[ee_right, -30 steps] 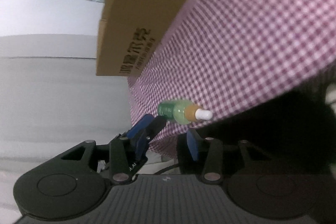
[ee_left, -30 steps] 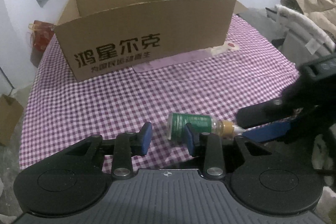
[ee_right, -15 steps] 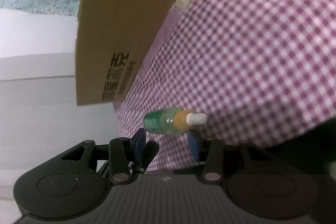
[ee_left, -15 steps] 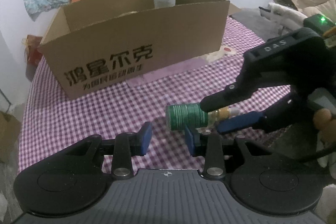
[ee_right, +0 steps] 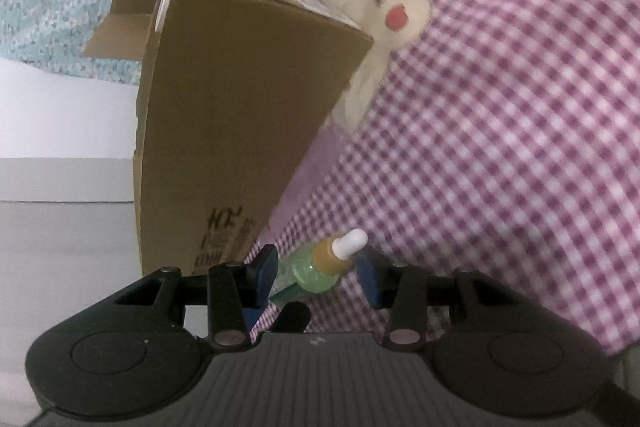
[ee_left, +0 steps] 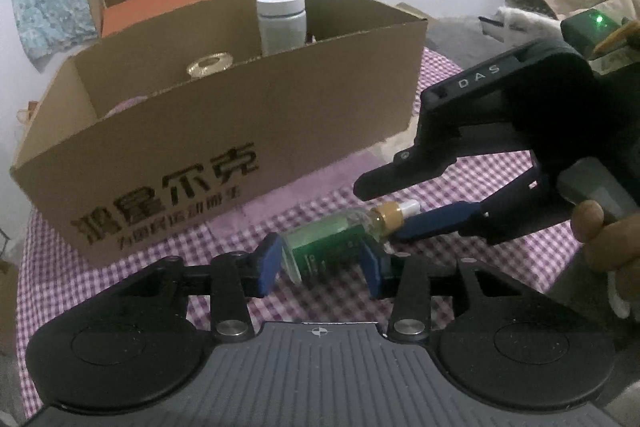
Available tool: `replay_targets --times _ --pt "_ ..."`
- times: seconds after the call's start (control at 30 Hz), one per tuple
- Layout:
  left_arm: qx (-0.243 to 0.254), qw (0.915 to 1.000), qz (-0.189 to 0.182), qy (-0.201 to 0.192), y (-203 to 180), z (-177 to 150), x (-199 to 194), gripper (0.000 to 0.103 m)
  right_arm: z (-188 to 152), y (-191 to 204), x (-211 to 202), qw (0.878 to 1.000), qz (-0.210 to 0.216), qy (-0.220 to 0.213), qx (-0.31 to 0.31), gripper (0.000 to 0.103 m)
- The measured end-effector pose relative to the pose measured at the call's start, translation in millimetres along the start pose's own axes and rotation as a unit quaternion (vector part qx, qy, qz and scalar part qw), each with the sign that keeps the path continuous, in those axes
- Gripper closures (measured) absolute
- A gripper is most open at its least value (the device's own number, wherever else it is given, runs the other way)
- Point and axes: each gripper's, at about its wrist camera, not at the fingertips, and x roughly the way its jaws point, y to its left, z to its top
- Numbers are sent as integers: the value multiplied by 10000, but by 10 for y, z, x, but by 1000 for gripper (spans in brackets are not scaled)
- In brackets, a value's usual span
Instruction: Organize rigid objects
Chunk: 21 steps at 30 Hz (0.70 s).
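Green bottle lifted above table near front edge, before cardboard box. Right gripper fingers clamping neck; left gripper fingers just opening, flanking body.

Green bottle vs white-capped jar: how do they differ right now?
1. The green bottle is out in front of the box; the jar is inside it.
2. Bottle lies sideways, jar stands upright.
3. Bottle sits between the left gripper's pads, its neck by the right gripper; nothing touches the jar.
Shared: both capped containers.
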Motion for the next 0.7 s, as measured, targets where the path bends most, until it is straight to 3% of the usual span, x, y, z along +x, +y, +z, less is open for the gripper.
replay_targets --times 0.33,0.53,0.7 --pt "-83 9996 -218 180 26 38 -5 61 298 256 386 9988 -62 -240 -416 60" --pt "-116 9996 -88 243 34 130 97 60 377 559 525 9943 -375 -240 -968 64" --pt "-181 9993 -98 315 -15 174 195 61 343 830 655 9836 -714 -293 -1631 66"
